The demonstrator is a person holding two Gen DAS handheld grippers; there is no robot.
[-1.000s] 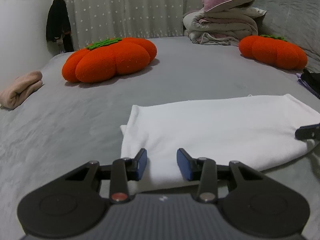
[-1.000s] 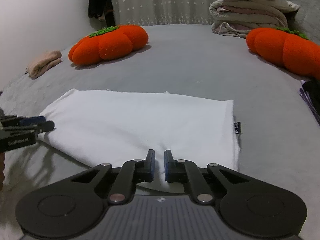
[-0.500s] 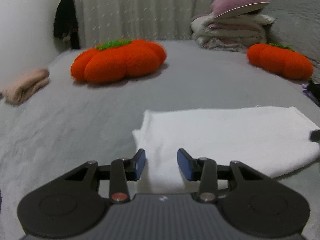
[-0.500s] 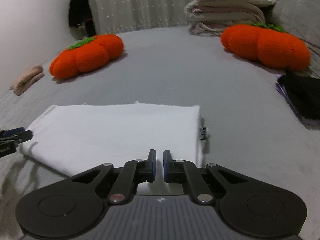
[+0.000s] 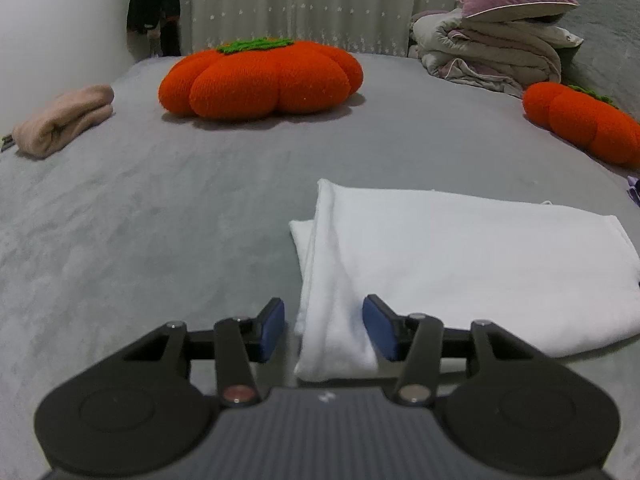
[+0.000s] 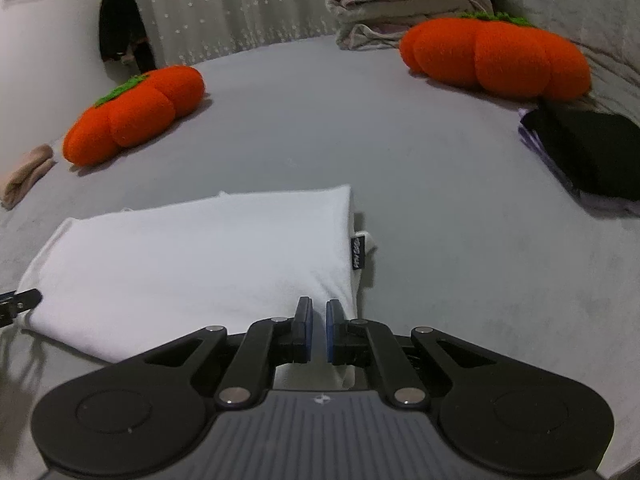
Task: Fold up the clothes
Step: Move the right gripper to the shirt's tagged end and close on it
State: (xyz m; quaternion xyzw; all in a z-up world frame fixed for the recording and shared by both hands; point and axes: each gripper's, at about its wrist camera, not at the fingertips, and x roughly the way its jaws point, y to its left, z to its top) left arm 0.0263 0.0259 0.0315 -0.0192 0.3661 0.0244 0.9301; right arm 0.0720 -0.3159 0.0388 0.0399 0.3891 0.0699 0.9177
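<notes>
A white folded garment (image 5: 460,256) lies flat on the grey bed, with a small dark label (image 6: 357,254) at its right edge. My left gripper (image 5: 324,328) is at the garment's near left corner and its jaws are opening. The doubled left edge lies between them, and the left pad (image 5: 272,330) stands clear of the fabric. My right gripper (image 6: 319,320) is shut over the garment's (image 6: 200,260) near right corner. Only a thin slit shows between its pads, and no fold is visibly lifted. The left gripper's tip (image 6: 20,300) shows at the left edge of the right wrist view.
Two orange pumpkin cushions (image 5: 260,78) (image 6: 496,56) sit further back on the bed (image 5: 120,220). A rolled pink cloth (image 5: 64,120) lies at the far left, stacked bedding (image 5: 492,48) at the back right, and a black and lilac pile (image 6: 584,156) at the right.
The left gripper shifted towards the garment's left corner and its jaws widened. The right gripper shifted towards the right corner and stayed shut. The garment lies where it was.
</notes>
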